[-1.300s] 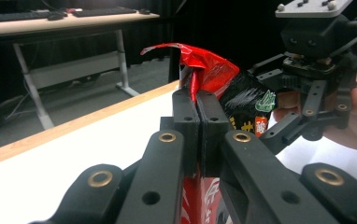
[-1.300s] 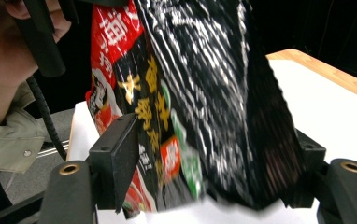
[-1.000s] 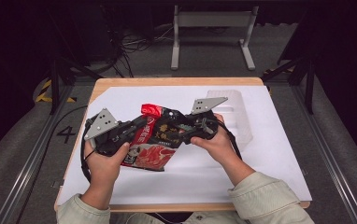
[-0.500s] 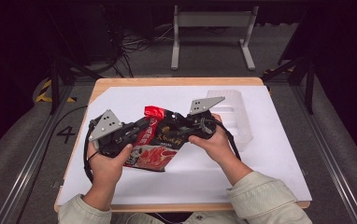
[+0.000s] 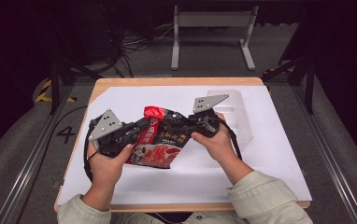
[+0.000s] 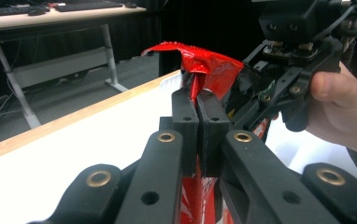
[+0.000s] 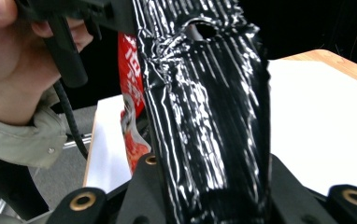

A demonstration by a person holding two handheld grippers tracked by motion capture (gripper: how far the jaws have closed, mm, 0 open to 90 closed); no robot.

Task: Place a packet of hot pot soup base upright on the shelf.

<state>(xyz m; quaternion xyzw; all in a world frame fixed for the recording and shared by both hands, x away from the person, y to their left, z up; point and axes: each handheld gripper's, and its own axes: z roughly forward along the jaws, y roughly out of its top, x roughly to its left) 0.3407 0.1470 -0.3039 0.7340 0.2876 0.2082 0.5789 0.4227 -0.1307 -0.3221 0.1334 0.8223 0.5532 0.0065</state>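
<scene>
A red and black snack bag [image 5: 160, 142] is held up over the white sheet between both hands. My left gripper [image 5: 141, 126] is shut on its red top corner; in the left gripper view the jaws [image 6: 196, 100] stand pressed together on the red foil [image 6: 214, 65]. My right gripper [image 5: 182, 125] grips the bag's top from the other side. Its jaws have just been closing with the bag between them. In the right gripper view the crinkled black foil [image 7: 204, 93] rises out of the jaws and hides their tips.
A clear plastic tray [image 5: 236, 112] lies on the white sheet [image 5: 270, 154] behind the right hand. The wooden table edge [image 5: 176, 81] runs along the back. A metal stand [image 5: 211, 21] is on the floor beyond.
The right gripper's jaws have come together on the bag's black top. The bag's top has shifted slightly. Both hands have kept their place.
</scene>
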